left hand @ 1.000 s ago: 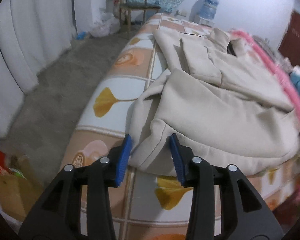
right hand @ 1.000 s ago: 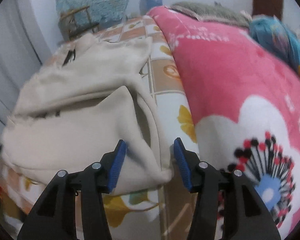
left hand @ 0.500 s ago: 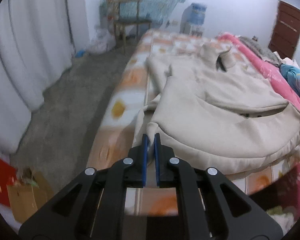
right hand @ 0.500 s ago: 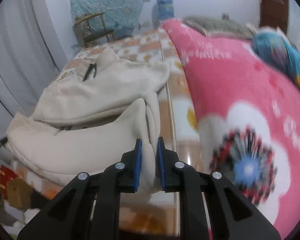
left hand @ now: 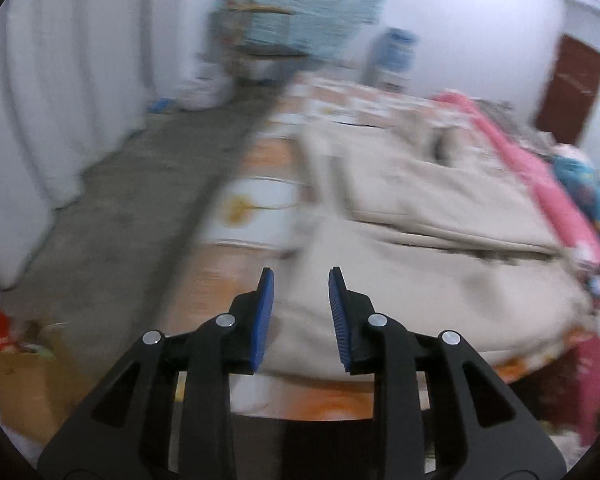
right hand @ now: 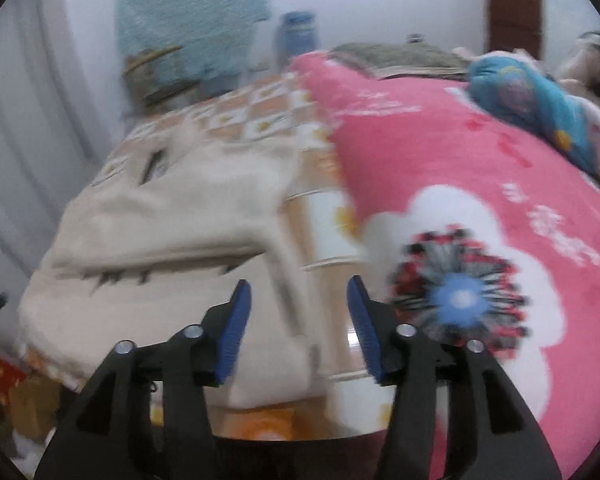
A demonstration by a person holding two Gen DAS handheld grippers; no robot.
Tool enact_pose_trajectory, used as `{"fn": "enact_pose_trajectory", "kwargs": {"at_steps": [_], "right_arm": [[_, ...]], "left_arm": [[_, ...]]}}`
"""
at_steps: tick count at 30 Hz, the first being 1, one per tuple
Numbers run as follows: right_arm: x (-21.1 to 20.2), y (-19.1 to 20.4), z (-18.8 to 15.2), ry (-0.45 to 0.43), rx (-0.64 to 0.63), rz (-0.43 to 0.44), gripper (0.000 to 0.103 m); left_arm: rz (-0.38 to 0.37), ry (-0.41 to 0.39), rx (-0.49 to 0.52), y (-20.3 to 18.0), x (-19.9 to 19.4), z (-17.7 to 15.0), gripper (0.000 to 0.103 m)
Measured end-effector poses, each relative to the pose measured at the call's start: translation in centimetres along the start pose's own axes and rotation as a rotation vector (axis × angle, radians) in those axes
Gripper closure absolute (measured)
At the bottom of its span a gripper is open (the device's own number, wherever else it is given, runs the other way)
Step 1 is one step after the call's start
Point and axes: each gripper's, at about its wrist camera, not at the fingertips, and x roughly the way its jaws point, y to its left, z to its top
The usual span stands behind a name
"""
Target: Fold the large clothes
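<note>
Half a second ago both grippers were clamped on the near hem of the beige coat (left hand: 420, 280); now the left gripper (left hand: 300, 312) and right gripper (right hand: 298, 320) have let go, their jaws opening with nothing pinched between the pads. The coat lies folded on the bed (left hand: 256, 208), beside the pink blanket (right hand: 460, 168). Beyond stand a chair (left hand: 260, 44) and a water bottle (left hand: 392, 56).
</note>
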Motion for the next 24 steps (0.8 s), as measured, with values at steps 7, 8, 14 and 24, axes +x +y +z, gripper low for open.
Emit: {"fn": "enact_pose_trajectory", "kwargs": {"at_steps": [7, 8, 14, 24], "right_arm": [[5.2, 5.8, -2.4, 0.143, -0.191, 0.015, 0.044], [5.7, 6.1, -2.5, 0.144, -0.202, 0.004, 0.044], [6.9, 6.2, -2.4, 0.142, -0.201, -0.001, 0.052], [3.6, 6.6, 0.0, 0.031, -0.18, 0.041, 0.1]], "left_arm": [[-0.168, 0.127, 0.158, -9.5, 5.4, -2.3, 0.066], [-0.151, 0.128, 0.188, -10.7, 6.0, -2.6, 0.066], [-0.01, 0.081, 0.297, -13.3, 7.3, -3.6, 0.082], [-0.016, -0.069, 0.313, -13.5, 4.2, -0.7, 0.102]]}}
